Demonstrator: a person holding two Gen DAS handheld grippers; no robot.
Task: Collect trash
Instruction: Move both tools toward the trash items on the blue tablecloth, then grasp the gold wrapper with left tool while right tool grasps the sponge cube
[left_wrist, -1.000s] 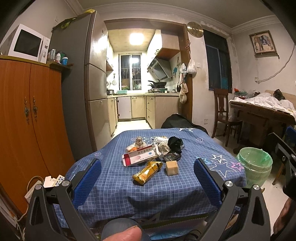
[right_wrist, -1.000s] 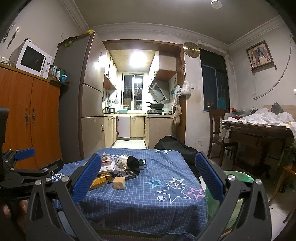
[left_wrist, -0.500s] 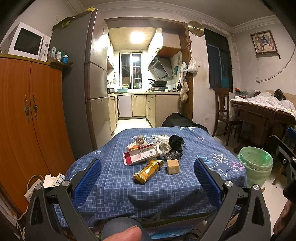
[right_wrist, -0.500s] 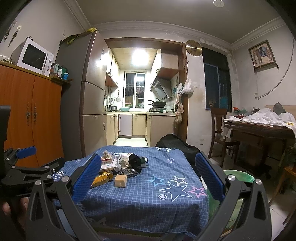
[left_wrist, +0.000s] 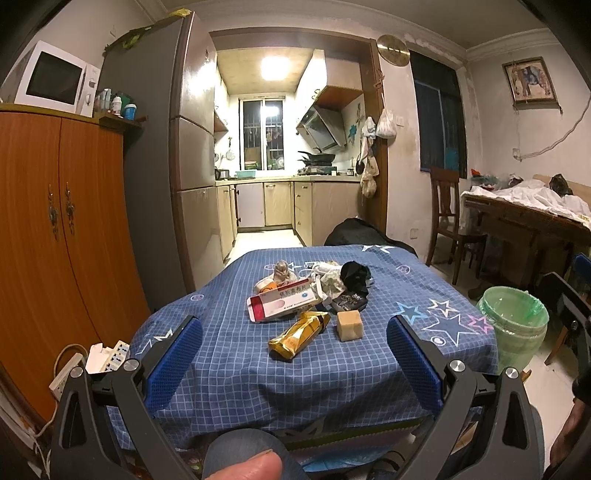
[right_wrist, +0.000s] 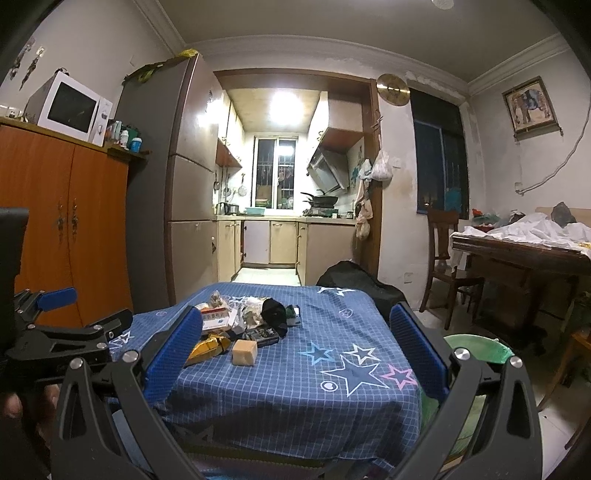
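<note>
Left wrist view: my left gripper (left_wrist: 294, 354) hangs spread and empty, the trash pile (left_wrist: 308, 295) on the table (left_wrist: 229, 373) just ahead between its fingers. My right gripper (right_wrist: 295, 347) is spread too; the green-lined bin (right_wrist: 476, 350) sits behind its right finger.
</note>
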